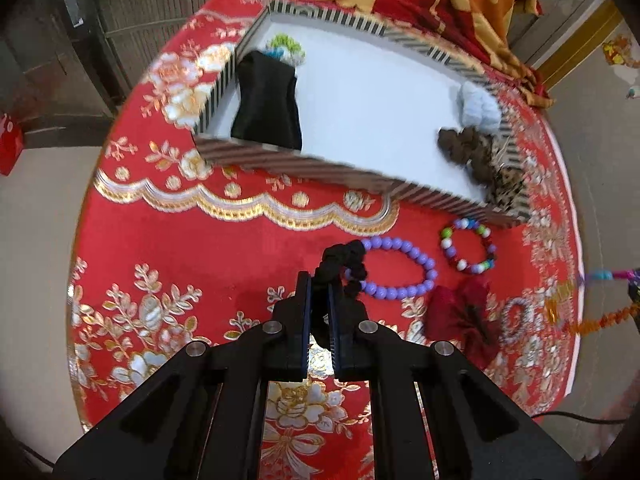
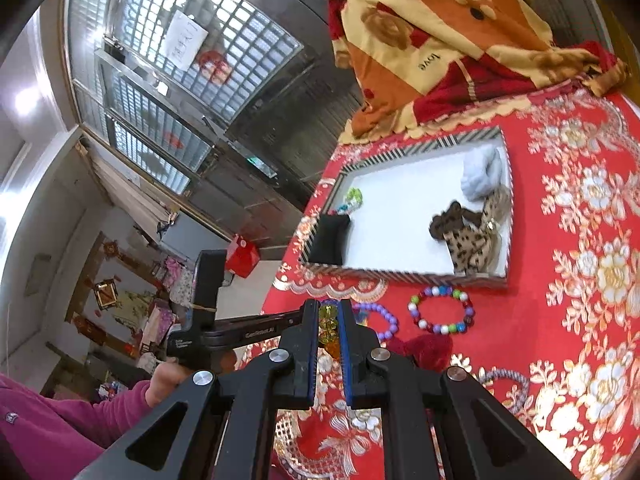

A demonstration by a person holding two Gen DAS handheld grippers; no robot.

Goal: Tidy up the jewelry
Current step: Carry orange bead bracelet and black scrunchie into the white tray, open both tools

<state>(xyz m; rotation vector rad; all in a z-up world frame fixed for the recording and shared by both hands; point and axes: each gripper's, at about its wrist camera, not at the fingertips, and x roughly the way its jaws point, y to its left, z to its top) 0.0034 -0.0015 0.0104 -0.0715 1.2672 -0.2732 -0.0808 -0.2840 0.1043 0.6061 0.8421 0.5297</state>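
A: My left gripper point(image 1: 319, 285) is clamped on the black scrunchie point(image 1: 340, 260), which overlaps the purple bracelet point(image 1: 394, 268) near the tray point(image 1: 352, 178).

B: It might snag and drag that. My right gripper point(image 2: 329, 316) pinches yellow beads point(image 2: 329, 322); they could slip.

Two bead bracelets point(image 1: 396, 270) lie on the tablecloth point(image 1: 224, 256) before the tray point(image 1: 360, 178).

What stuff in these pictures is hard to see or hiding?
- Green beads, left wrist view: partly behind the black cushion in the tray.
- Black scrunchie, left wrist view: its lower part sits between the left gripper fingers.
- Yellow beaded piece, right wrist view: mostly covered by the right gripper.
- Silver ring, right wrist view: partly behind the gripper.
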